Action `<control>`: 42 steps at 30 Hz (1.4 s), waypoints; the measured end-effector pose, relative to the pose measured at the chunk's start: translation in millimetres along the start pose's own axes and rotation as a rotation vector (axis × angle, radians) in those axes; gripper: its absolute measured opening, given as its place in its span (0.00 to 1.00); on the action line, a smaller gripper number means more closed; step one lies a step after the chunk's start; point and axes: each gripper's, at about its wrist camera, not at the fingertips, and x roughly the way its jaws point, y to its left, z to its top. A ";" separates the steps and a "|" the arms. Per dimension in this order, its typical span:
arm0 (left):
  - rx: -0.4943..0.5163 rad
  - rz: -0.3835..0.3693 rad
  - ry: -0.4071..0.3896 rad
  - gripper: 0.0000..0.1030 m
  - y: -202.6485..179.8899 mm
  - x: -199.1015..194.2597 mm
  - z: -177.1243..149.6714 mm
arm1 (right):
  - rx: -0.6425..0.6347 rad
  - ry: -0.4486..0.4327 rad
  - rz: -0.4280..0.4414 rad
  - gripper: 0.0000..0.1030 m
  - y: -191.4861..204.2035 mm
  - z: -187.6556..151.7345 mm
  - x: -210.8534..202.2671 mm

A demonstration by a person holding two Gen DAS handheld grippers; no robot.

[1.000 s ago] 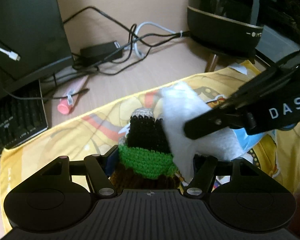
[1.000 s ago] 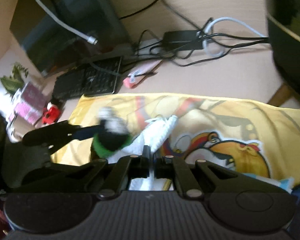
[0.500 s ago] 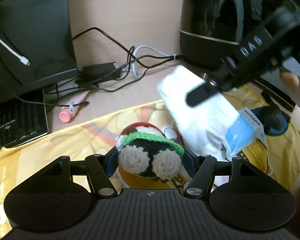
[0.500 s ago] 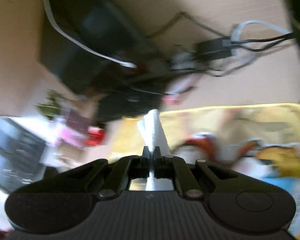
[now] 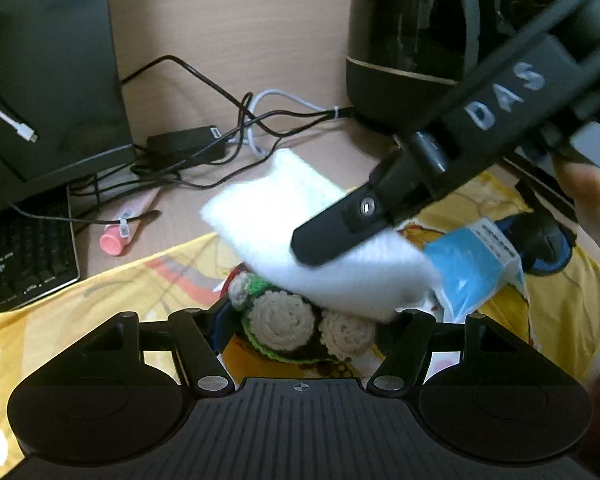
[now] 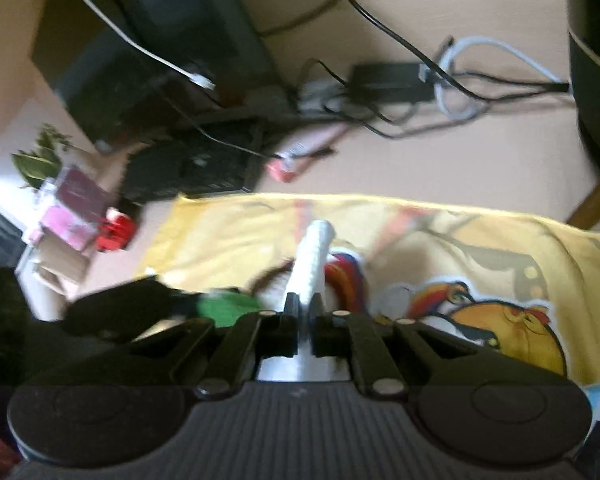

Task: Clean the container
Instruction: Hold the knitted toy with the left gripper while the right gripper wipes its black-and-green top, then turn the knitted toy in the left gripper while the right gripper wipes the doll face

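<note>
A pale wooden desk (image 5: 236,32) carries everything. A yellow printed cloth (image 6: 440,236) covers its near half. At the back left stands a dark monitor (image 5: 48,64), with a black keyboard (image 5: 24,256) below it. At the back right sits a round black appliance (image 5: 404,48). Black and white cables (image 5: 256,120) tangle around a power brick (image 5: 184,142) between them. A pink tube (image 5: 126,226) lies on the bare desk near the keyboard.

The left gripper (image 5: 300,322) holds the container (image 5: 292,328), a small thing in a green and brown crochet cover with two cream spiral discs facing the camera. Its fingers sit spread to either side of the cover and press on it. It is low over the cloth, right in front of the left wrist camera.

The right gripper (image 6: 305,306) has its fingers pressed close, pinching a white wipe (image 5: 312,240). In the left view the wipe lies across the top of the container, touching it, with the right gripper's dark finger (image 5: 340,224) on top of it. A hand (image 5: 592,196) shows at the right edge.

A blue and white packet (image 5: 476,264) lies on the cloth just right of the wipe. A red object (image 6: 114,232) and pink boxes (image 6: 70,216) sit off the cloth at far left, blurred.
</note>
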 end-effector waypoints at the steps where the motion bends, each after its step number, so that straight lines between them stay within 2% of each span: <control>1: -0.004 0.000 0.005 0.70 1.9 -1.0 0.0 | 0.008 0.012 -0.003 0.12 -3.2 -0.4 3.8; 3: -0.025 -0.004 0.019 0.70 8.0 -1.6 0.3 | 0.023 0.026 -0.005 0.23 -6.6 -0.9 10.6; 7: -0.055 -0.007 0.061 0.73 17.9 -5.6 -6.8 | -0.055 0.043 -0.029 0.27 4.7 -3.1 23.0; 9: -0.064 0.007 0.087 0.75 23.4 -5.8 -13.0 | -0.130 0.046 -0.048 0.41 17.3 -6.2 28.9; 10: -0.072 0.011 0.097 0.77 25.3 -5.1 -15.8 | -0.172 0.036 -0.061 0.43 25.1 -8.3 30.6; 14: -0.099 0.029 0.140 0.79 29.6 -2.3 -24.2 | -0.317 0.011 -0.033 0.45 52.2 -13.1 30.5; 16: -0.108 0.039 0.152 0.83 30.4 -0.8 -27.1 | -0.396 0.005 -0.028 0.42 65.9 -16.5 31.7; 18: -0.121 0.038 0.158 0.83 31.4 0.3 -28.9 | -0.483 0.002 -0.061 0.13 78.1 -20.2 37.2; 20: -0.123 0.031 0.160 0.85 31.2 1.3 -28.7 | -0.517 -0.018 -0.095 0.07 83.2 -21.0 36.9; 22: -0.113 0.027 0.163 0.86 29.5 2.1 -27.9 | -0.444 -0.014 -0.044 0.05 76.6 -14.6 30.1; 25: -0.074 0.036 0.171 0.86 27.4 1.0 -27.5 | -0.182 0.069 0.142 0.05 47.7 -1.5 26.2; 26: -0.069 0.036 0.170 0.86 28.6 -1.5 -27.4 | -0.113 0.100 0.161 0.05 38.3 -0.7 29.3; 30: -0.084 0.021 0.161 0.90 39.2 -16.7 -25.0 | -0.082 0.080 0.029 0.05 19.2 -5.5 25.1; 34: -0.015 0.060 0.179 0.91 42.8 -25.0 -19.9 | -0.067 0.080 -0.075 0.05 2.5 -8.7 23.6; 36: 0.012 0.067 0.173 0.91 44.0 -29.4 -14.5 | -0.056 0.097 -0.091 0.05 -3.2 -13.2 29.3; 40: -0.013 -0.022 0.154 0.94 42.1 -21.6 7.0 | -0.054 0.103 -0.138 0.05 -7.8 -19.9 31.6; 42: 0.021 -0.048 0.169 0.94 32.3 -3.5 17.5 | -0.044 0.082 -0.141 0.05 -11.5 -20.3 23.5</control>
